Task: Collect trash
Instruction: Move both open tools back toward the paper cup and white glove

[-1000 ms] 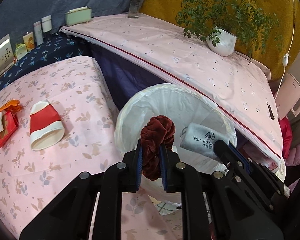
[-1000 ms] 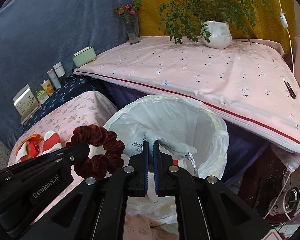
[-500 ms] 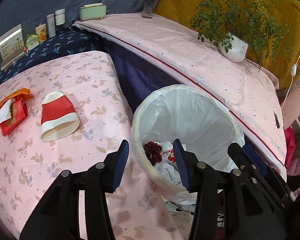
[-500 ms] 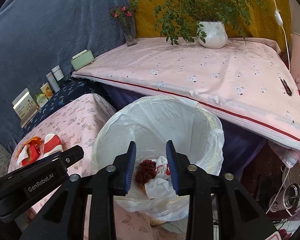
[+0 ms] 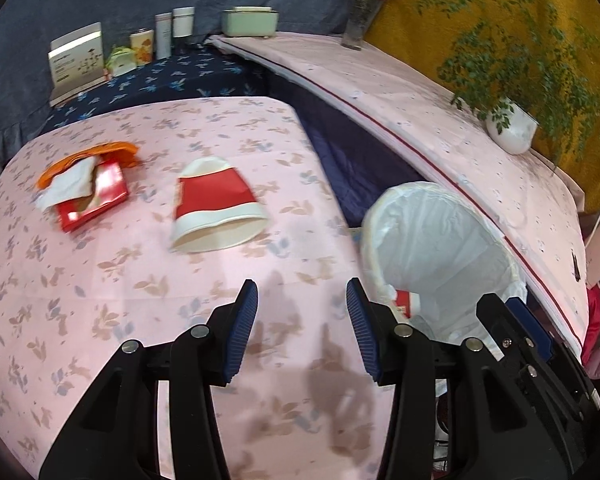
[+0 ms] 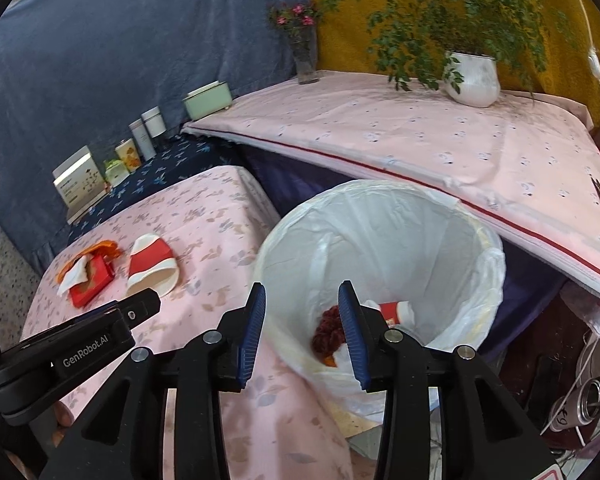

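A white-lined trash bin (image 6: 384,224) stands beside the pink floral table (image 5: 100,280); it also shows in the left wrist view (image 5: 440,232). A dark red scrunchie (image 6: 330,330) and a red-and-white wrapper (image 6: 394,311) lie inside it. On the table lie a crushed red-and-white paper cup (image 5: 216,204) and a red box with tissue and orange wrapper (image 5: 86,188). My left gripper (image 5: 302,328) is open and empty over the table edge. My right gripper (image 6: 302,330) is open and empty above the bin's near rim.
A higher pink-covered table (image 6: 420,140) behind the bin holds a potted plant (image 6: 470,80) and a flower vase (image 6: 306,60). Small containers and a card (image 5: 76,60) stand on a dark blue shelf at the back. Cans and clutter (image 6: 588,392) lie on the floor right.
Both grippers opened: the scrunchie and the grey packet dropped into the bin. Both then swung left, the left one over the table.
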{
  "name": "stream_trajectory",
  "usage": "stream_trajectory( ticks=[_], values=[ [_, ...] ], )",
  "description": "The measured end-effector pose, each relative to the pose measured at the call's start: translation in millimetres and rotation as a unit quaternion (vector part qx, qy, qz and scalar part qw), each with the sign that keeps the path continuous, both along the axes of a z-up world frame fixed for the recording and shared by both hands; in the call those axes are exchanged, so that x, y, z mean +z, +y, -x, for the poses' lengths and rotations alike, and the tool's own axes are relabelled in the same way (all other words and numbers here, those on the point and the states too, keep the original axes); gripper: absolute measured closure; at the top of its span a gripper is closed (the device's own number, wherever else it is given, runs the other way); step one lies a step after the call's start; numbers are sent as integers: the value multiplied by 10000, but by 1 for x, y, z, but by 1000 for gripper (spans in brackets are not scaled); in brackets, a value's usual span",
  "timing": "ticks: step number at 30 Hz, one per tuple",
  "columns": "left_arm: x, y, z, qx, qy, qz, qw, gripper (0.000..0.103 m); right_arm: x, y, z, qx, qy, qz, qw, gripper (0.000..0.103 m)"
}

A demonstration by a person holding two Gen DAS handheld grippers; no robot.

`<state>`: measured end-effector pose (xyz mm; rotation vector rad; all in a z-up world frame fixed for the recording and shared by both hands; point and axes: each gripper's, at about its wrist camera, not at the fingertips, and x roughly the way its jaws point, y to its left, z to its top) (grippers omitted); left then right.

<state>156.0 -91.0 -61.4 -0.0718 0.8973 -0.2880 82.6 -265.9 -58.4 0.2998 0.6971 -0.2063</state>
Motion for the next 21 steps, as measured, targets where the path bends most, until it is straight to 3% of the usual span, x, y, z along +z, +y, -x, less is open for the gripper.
stream_trajectory(
  ticks=[9, 21],
  values=[
    [-12, 62, 5, 519, 52, 23, 9986, 59, -5, 41, -8, 341, 162, 138, 9992, 65],
    [-12, 105, 15, 711, -59, -29, 9974, 59, -8, 93, -17, 709, 324, 406, 9961, 65]
  ],
)
